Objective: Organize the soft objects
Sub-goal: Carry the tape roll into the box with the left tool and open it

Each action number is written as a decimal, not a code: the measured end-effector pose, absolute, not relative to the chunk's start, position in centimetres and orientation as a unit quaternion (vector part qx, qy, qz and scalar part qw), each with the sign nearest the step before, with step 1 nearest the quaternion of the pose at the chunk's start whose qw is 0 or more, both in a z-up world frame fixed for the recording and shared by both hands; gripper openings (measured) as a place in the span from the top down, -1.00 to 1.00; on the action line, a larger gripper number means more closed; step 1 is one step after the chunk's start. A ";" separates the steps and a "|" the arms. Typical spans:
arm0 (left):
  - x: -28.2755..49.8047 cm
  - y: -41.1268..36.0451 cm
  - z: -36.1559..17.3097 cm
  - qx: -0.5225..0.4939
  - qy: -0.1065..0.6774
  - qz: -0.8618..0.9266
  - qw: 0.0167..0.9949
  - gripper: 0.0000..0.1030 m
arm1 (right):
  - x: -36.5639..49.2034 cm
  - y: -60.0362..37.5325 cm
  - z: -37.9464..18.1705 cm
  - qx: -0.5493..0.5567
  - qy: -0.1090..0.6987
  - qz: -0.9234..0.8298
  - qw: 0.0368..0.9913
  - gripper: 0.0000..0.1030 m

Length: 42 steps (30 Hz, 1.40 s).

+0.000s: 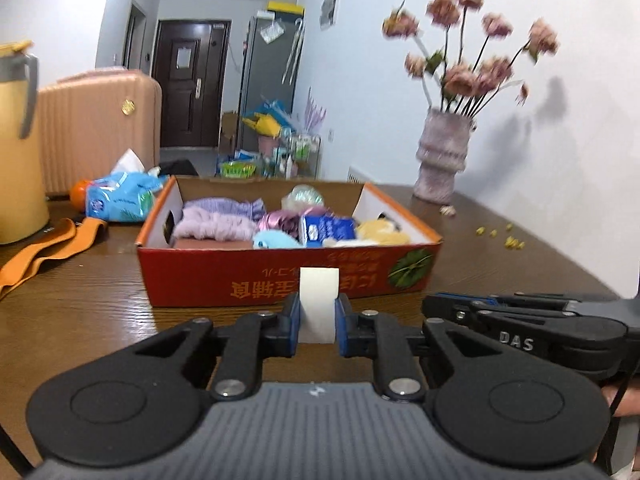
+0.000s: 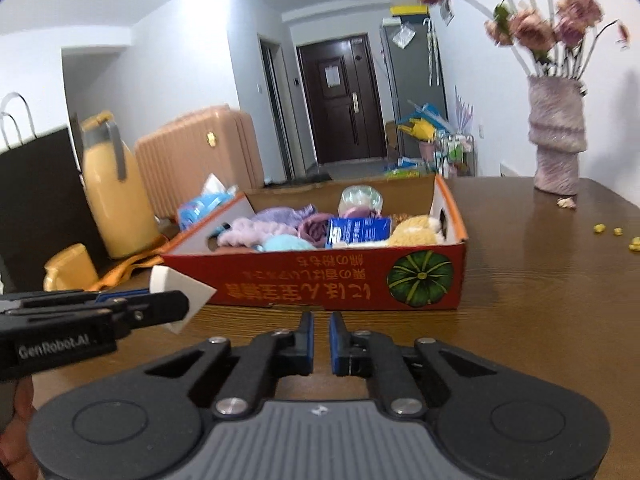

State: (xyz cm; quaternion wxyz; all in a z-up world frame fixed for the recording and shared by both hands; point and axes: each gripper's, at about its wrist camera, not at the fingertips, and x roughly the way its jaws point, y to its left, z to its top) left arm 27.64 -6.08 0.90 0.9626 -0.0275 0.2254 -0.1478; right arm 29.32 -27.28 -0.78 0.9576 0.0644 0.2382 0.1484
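Observation:
A red cardboard box point(image 1: 240, 276) stands on the brown table, open at the top. Inside lie a fluffy purple cloth point(image 1: 216, 224), a light blue plush point(image 1: 272, 239), a blue-and-white pack point(image 1: 326, 230) and a yellow plush point(image 1: 382, 230). My left gripper point(image 1: 318, 308) hovers just in front of the box, shut on a white soft piece point(image 1: 319, 284) that sticks up between its blue pads. The right wrist view shows this white piece point(image 2: 192, 290) from the side. My right gripper point(image 2: 321, 320) is beside the left one, shut with nothing between its pads.
A vase of pink flowers point(image 1: 442, 160) stands at the back right, with yellow crumbs point(image 1: 500, 236) on the table near it. Left of the box are a blue tissue pack point(image 1: 120, 198), an orange strap point(image 1: 44, 248), a yellow jug point(image 1: 16, 152) and a pink suitcase point(image 1: 100, 128).

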 end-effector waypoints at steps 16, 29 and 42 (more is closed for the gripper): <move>26.1 -8.4 5.6 -0.016 0.172 -0.182 0.968 0.65 | 25.0 -30.1 3.8 0.055 0.175 0.145 0.972 0.89; 47.2 -12.7 5.1 -0.009 0.220 -0.199 0.955 0.65 | 42.0 -31.1 3.4 0.001 0.188 0.140 0.972 0.88; 60.1 -16.0 -0.5 -0.025 0.333 -0.193 0.923 0.49 | 56.1 -31.1 -1.0 -0.009 0.283 0.115 0.952 0.81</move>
